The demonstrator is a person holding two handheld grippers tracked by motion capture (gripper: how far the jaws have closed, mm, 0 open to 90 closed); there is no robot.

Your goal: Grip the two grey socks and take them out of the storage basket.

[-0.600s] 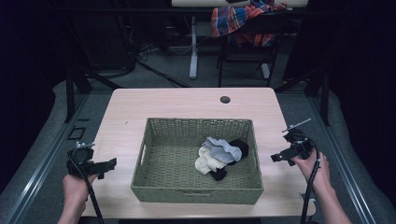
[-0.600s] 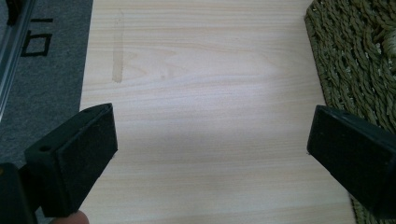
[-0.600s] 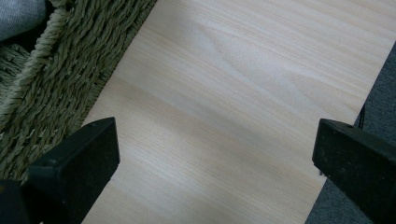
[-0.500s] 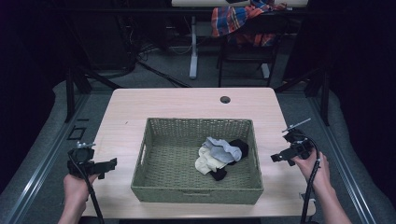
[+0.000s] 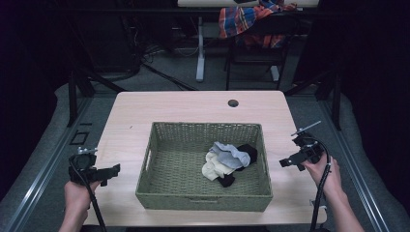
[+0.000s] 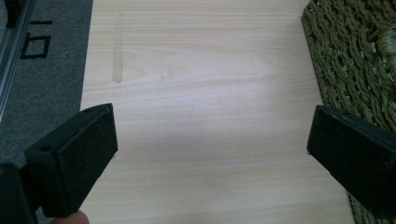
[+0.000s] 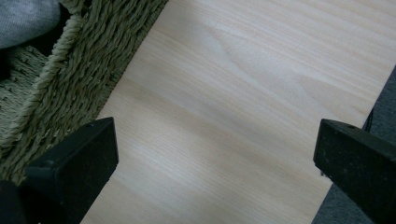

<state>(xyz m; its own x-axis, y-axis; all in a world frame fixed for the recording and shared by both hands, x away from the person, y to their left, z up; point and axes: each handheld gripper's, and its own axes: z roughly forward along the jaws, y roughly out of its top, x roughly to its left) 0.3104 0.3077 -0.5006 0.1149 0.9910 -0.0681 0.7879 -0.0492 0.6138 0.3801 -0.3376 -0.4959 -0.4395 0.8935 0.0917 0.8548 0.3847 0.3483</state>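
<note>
Socks (image 5: pixel 229 163) lie in the basket (image 5: pixel 203 199), nearer our right gripper (image 5: pixel 296 155); both it and left gripper (image 5: pixel 107 172) gape wide, empty.

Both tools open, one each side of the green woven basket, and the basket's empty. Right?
Not empty. In the high view the green woven basket holds a small heap of grey, cream and black cloth pieces. The rest stands: the left tool and right tool flank it, jaws open.
</note>
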